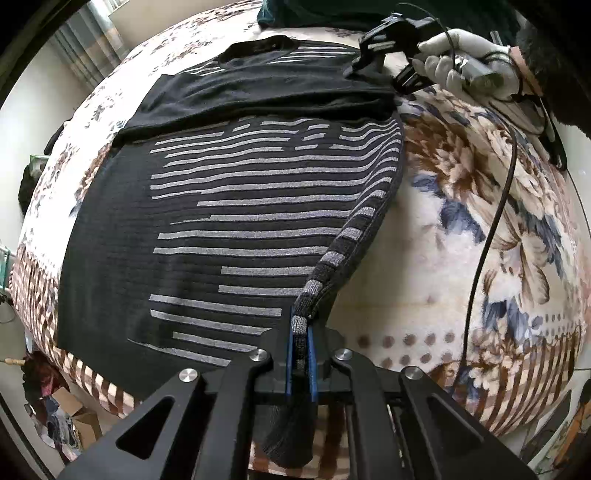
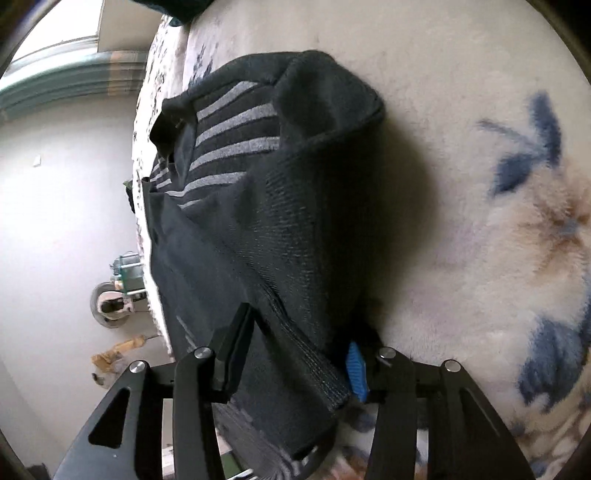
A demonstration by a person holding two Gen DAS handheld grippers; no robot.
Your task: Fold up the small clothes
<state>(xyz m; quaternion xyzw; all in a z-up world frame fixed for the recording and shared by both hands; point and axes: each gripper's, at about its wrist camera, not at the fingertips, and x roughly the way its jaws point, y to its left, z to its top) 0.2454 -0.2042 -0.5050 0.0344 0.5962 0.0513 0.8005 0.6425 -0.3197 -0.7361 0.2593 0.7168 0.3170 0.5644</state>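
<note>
A black sweater with grey stripes (image 1: 221, 221) lies flat on the flowered blanket (image 1: 461, 221), neck at the far end. One sleeve (image 1: 258, 92) is folded across its chest. My left gripper (image 1: 301, 332) is shut on the near right corner of the hem and holds that edge slightly raised. At the far right shoulder sits my right gripper (image 1: 373, 66), carried by a gloved hand (image 1: 461, 62). In the right wrist view the sweater (image 2: 258, 221) bunches up between the right gripper's (image 2: 297, 326) jaws, and a thick fold fills the gap and presses against the blue pad (image 2: 356, 369).
A black cable (image 1: 491, 221) trails over the blanket on the right. A dark green cloth (image 1: 295, 14) lies at the bed's far end. Past the left edge of the bed the floor holds a cardboard box (image 1: 81, 417) and clutter.
</note>
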